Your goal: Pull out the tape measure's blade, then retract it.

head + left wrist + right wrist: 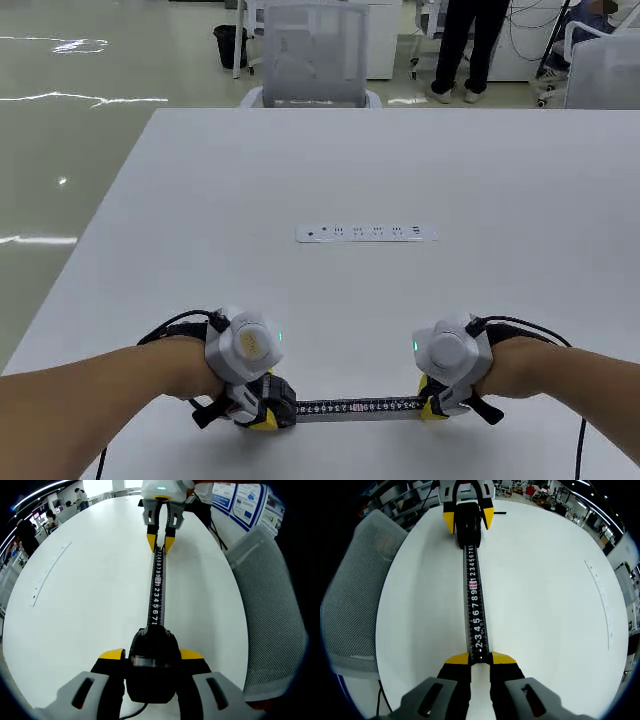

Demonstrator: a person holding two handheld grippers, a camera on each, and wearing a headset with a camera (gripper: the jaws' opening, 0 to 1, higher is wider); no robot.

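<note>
Tape measure case (152,680) sat on the table (400,160) close to the near edge, roughly midway between the left and right edges. Left gripper (152,655) had its 2 fingers (114,654) clamped on the sides of the case. Right gripper (480,658) had its 2 fingers (457,658) pressed together on the free end of the blade (474,595). The blade lay flat on the table, scale side up, straight from the case mouth to the right gripper and parallel to the near edge, with the 2 grippers well apart. Judgement: pull-out step in hand, blade partly drawn; could not tell whether the draw was meant to go further. If further, the next move calls for the right gripper to slide toward the right edge in line with the blade while the left holds the case steady. For the retract, the right gripper should walk the tip back to the case under a firm pinch, so the spring cannot whip the blade. Room: wide bare table toward the right and far edges. The power strip (366,233) near the table centre was well apart from the blade. Little margin toward the near edge, with a mesh chair (270,605) just beyond it. A second chair (312,45) stood at the far edge, clear of the work.
</note>
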